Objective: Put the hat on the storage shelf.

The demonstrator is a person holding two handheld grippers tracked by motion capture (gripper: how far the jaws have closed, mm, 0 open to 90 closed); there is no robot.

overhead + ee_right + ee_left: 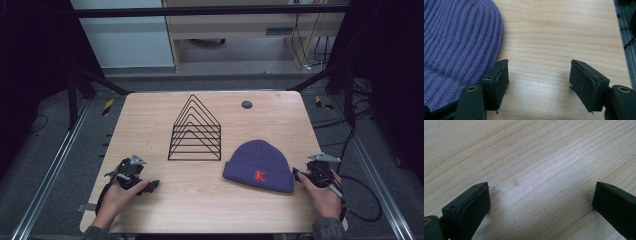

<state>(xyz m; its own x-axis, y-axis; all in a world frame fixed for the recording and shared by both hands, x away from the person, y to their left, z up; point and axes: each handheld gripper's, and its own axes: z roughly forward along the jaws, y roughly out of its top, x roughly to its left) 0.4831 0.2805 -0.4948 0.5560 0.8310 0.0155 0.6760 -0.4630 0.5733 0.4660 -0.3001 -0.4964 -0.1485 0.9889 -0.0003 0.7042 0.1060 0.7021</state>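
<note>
While the right gripper [539,75] rests on the bench [200,200] with jaws spread and empty, the purple beanie [456,47] lies just beside its left jaw, touching it. Slide sideways until the knitted brim sits between the jaws before pinching. The left gripper [541,200] holds its jaws spread over bare wood.

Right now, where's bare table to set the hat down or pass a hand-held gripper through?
Free: the front strip between left hand-held gripper and beanie; the left side beside the wire rack; the far-right corner past the black disc. Crowded: rack-to-beanie gap, and right hand-held gripper beside the beanie.
</note>
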